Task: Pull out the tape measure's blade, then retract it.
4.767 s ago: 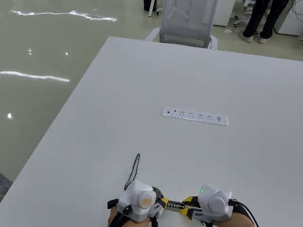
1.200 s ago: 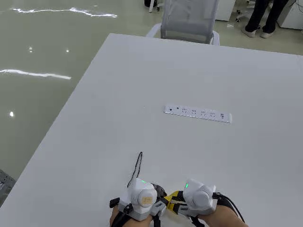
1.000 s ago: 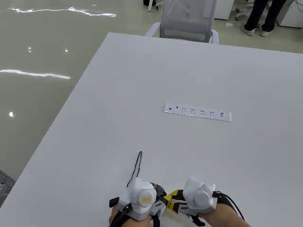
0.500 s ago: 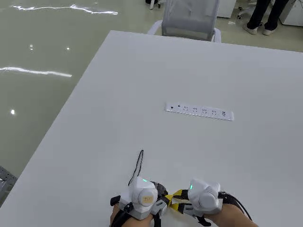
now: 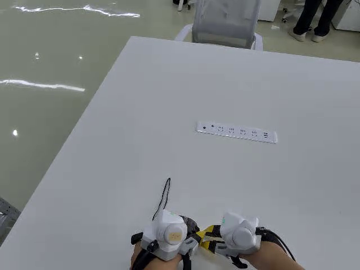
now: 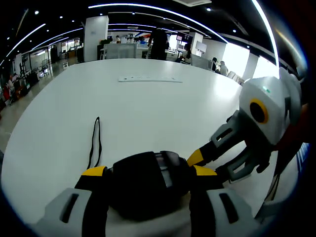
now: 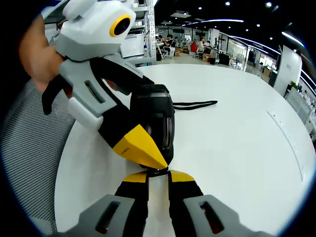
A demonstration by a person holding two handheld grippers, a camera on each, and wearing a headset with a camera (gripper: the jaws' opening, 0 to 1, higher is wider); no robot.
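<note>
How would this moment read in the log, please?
left gripper: shut on tape measure; right gripper: shut on blade tip; stage: nearly retracted

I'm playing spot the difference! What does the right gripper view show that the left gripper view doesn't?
Right gripper view: the right gripper with its fingers pinched on the blade tip at the front of the tape, and a hand holding the left gripper.
Left gripper view: the left gripper's own fingers clamping the tape from behind, the right gripper reaching in from the side, and long ceiling lights.
Both: the black tape, its strap, the power strip and the white table.
</note>
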